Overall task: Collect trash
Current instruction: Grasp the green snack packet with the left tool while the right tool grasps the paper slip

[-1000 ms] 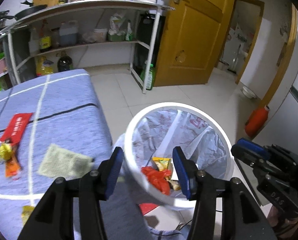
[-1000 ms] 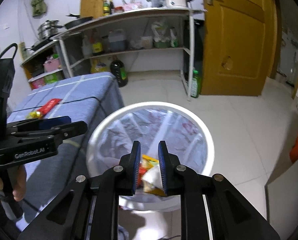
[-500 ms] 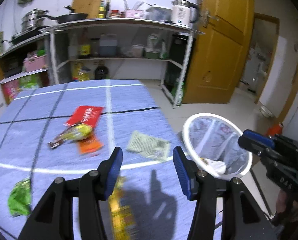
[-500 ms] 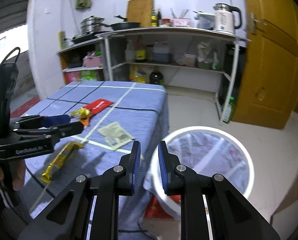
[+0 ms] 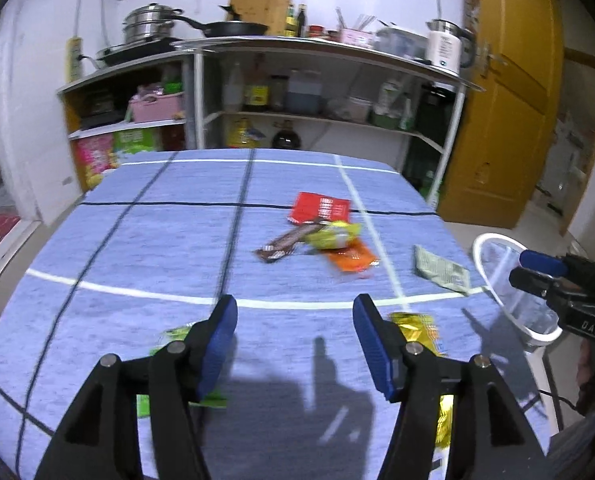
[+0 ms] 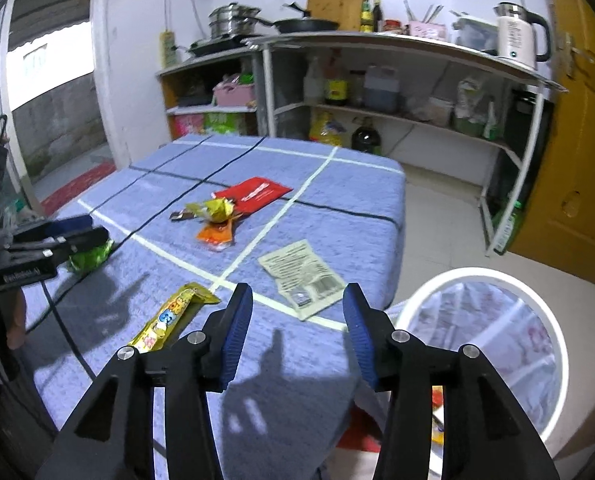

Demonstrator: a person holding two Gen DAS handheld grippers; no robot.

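Several wrappers lie on the blue checked table (image 6: 337, 200): a red packet (image 6: 253, 194), a crumpled yellow wrapper (image 6: 216, 209), an orange wrapper (image 6: 215, 234), a pale green-printed packet (image 6: 303, 276), a long yellow wrapper (image 6: 169, 316) and a green wrapper (image 6: 91, 256). My right gripper (image 6: 295, 320) is open and empty above the table's near edge. My left gripper (image 5: 295, 338) is open and empty over the table, between the green wrapper (image 5: 173, 336) and the yellow wrapper (image 5: 417, 328). The white bin (image 6: 553, 320) with a plastic liner stands on the floor right of the table.
Metal shelves (image 6: 397, 76) with bottles, pans and a kettle (image 6: 517, 36) stand behind the table. A yellow wooden door (image 6: 577, 140) is at the right. In the left wrist view the other gripper (image 5: 557, 280) reaches in front of the bin (image 5: 493, 240).
Both grippers swung from over the bin back to the table. My right gripper dropped the white scrap into the bin and has opened.
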